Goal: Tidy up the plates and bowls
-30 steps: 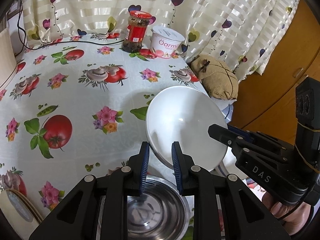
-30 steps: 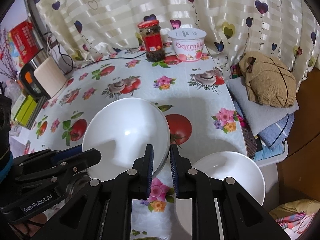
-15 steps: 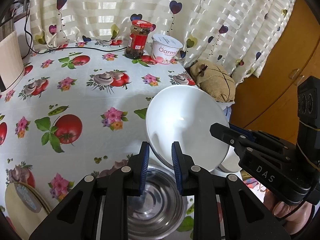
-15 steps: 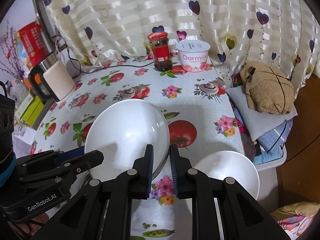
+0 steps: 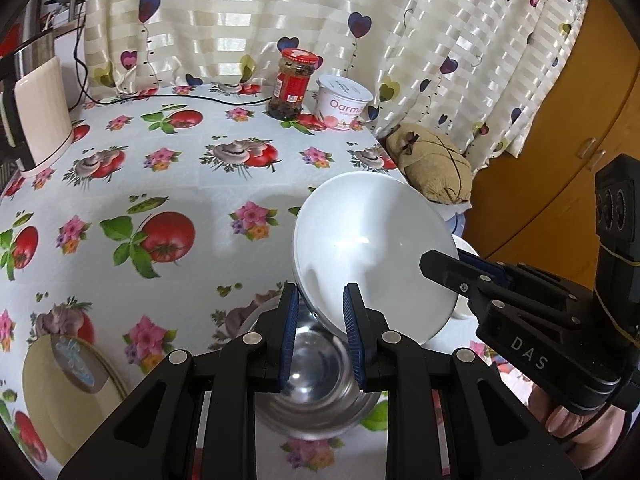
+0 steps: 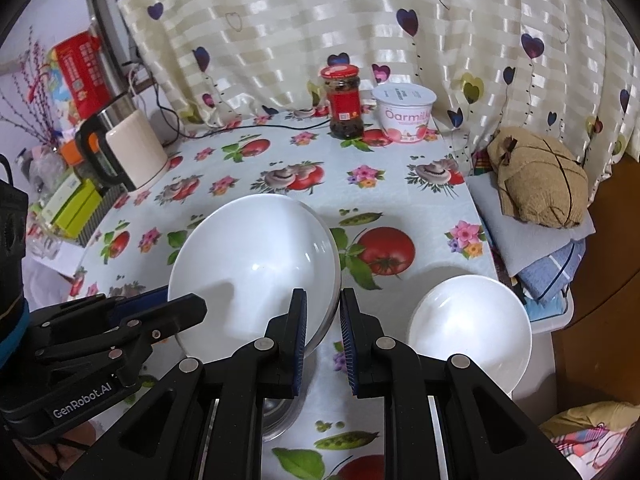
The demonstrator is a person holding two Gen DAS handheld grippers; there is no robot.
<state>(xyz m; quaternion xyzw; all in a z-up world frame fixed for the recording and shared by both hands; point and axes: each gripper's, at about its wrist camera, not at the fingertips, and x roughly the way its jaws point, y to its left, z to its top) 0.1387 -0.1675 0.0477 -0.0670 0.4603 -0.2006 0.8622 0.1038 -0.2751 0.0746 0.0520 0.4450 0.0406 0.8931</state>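
Both claws are clamped on one large white bowl (image 5: 374, 252): left claw (image 5: 320, 332) on its near-left rim, right claw (image 6: 323, 334) on its near-right rim. It is held tilted, clear of the tabletop (image 5: 168, 184), directly above the steel bowl (image 5: 316, 384); the small white bowl (image 6: 472, 326) lies to the right.

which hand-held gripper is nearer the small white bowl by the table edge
Right. The right hand-held gripper sits just beside the small white bowl, gripping the big white bowl; the left hand-held gripper holds that bowl's far rim.
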